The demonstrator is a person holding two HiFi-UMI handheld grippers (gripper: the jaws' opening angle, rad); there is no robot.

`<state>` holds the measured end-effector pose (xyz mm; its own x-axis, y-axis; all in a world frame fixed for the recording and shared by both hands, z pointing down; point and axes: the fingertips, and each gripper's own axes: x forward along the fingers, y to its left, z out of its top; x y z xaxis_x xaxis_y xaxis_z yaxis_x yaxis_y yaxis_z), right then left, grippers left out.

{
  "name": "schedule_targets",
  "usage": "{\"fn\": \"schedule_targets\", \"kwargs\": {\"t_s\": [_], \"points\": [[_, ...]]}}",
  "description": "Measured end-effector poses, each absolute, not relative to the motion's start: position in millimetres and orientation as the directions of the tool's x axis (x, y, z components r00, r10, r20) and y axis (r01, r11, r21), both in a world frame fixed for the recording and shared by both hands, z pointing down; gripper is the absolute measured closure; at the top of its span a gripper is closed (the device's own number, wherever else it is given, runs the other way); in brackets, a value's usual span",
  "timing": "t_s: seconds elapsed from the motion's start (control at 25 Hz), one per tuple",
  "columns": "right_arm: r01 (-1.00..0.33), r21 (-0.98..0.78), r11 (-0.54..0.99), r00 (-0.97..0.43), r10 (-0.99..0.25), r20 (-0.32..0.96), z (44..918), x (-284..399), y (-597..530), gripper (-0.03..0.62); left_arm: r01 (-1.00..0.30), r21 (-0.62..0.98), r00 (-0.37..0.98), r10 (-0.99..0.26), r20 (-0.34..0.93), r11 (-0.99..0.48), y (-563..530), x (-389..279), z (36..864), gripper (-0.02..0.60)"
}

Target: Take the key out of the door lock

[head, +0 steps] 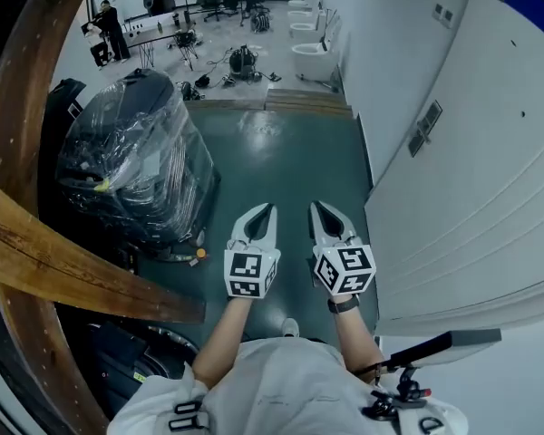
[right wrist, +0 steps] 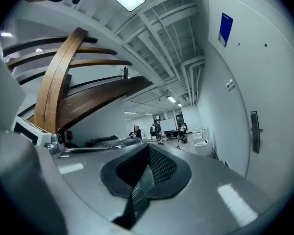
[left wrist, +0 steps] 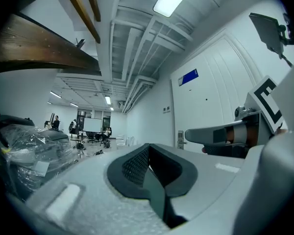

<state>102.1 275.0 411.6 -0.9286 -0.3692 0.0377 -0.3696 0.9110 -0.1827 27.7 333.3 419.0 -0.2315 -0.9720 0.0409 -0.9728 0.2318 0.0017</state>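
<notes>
White left gripper (head: 271, 208), right gripper (head: 318, 206), black wristband (head: 343, 304)

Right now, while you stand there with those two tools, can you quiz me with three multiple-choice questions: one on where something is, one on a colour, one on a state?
1. On which side of the person is the white door?
A. their left
B. their right
C. behind them

2. What colour is the floor ahead of them?
A. dark green
B. red
C. yellow

3. How do the jaws of the left gripper and the right gripper stand?
A. both wide open
B. both shut and empty
C. the right one shut on a key

Answers: 1 B, the door fills the right side of the head view. 2 A, the floor beyond both grippers is dark green. 3 B, each gripper view shows its jaws together with nothing between them.
</notes>
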Motion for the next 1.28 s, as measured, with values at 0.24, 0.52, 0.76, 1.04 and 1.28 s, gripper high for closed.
{"fn": "schedule_targets", "kwargs": {"t_s": [0.24,0.52,0.76,1.04,1.28], "points": [[-0.341,-0.204,0.918,-0.938,-0.345,0.015,413,84,231,0.595,-0.965,-0.006,-0.261,-0.965,0.026,0.261,287,9,412,0.581],[-0.361,-0.205,0.91,-0.932,-0.359,0.048,435,46,185,0.6,-0.973,-0.007,-0.231,-0.971,0.055,0.231,236,-23,434,0.581],[-0.415,-0.183,0.891,-0.91,-0.41,0.07,453,-26,122,0.6,-0.985,0.001,-0.173,-0.983,0.057,0.173,169,-95,454,0.581],[-0.502,-0.114,0.857,-0.865,-0.494,0.09,438,-126,56,0.6,-0.987,0.026,-0.157,-0.988,0.006,0.157,118,-225,428,0.581],[-0.579,-0.09,0.81,-0.815,-0.57,0.109,442,-159,3,0.6,-0.995,0.061,-0.076,-0.997,0.01,0.076,60,-269,430,0.581]]}}
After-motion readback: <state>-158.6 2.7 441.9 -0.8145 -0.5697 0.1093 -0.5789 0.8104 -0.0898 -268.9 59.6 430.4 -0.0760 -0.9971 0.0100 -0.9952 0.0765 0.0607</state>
